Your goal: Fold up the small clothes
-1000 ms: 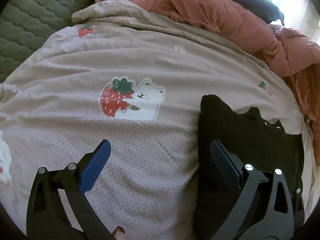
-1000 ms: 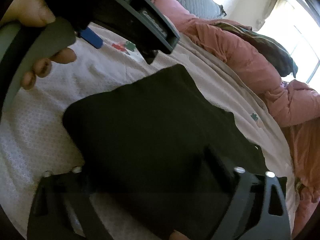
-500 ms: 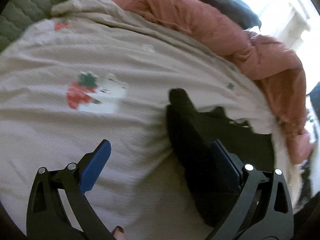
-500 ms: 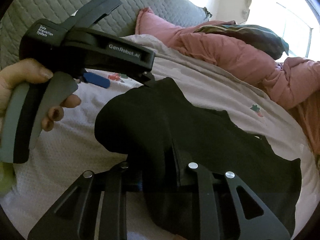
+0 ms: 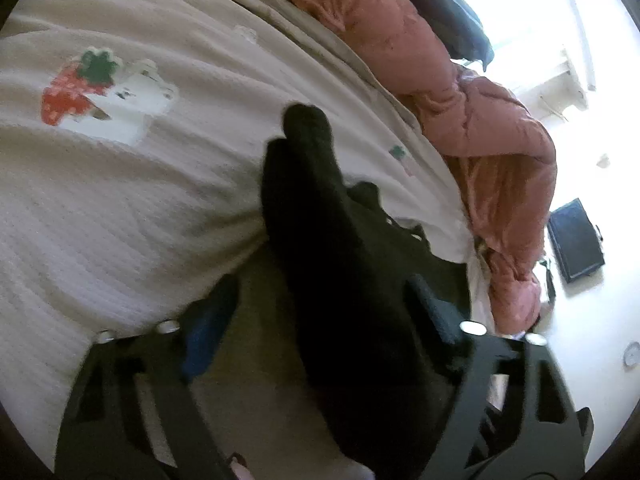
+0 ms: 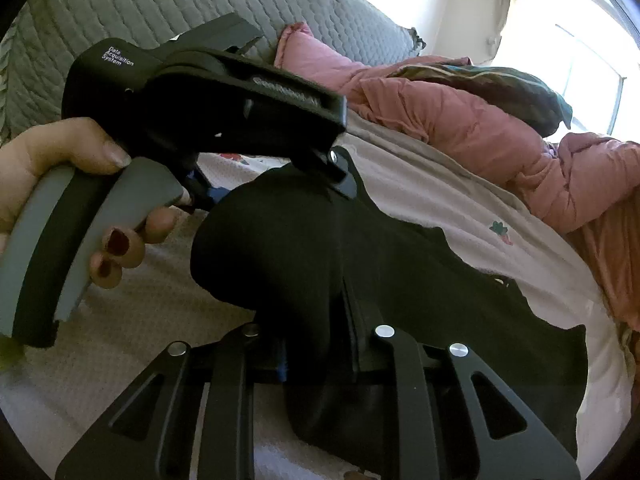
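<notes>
- Right wrist view: my right gripper [image 6: 316,344] is clamped on the near edge of the black garment [image 6: 400,264], with cloth bunched up between the closed fingers and lifted slightly off the bedspread [image 6: 460,200].
- Across from it, my left gripper [image 6: 280,184] reaches in over the garment's far hump, the person's hand [image 6: 72,184] squeezing its grey trigger.
- Left wrist view: a ridge of the black garment [image 5: 344,264] runs up between my left gripper's [image 5: 324,312] fingers; its jaws have just been closing around that ridge, but they are not yet pressing it, as a gap shows on each side, though the picture is blurred.
- The garment lies on the pale bedspread [image 5: 140,208] with its strawberry-and-bear print [image 5: 104,96], near the bed's right side; a pink quilt [image 6: 500,128] is heaped well behind it.
- Progress, as I judge it: early to middle. The cloth is gathered and humped, not flat, and I see no clean crease or tidy folded packet yet.
- Left to do: secure the second hold, carry one part over the other, lay it down and smooth it.
</notes>
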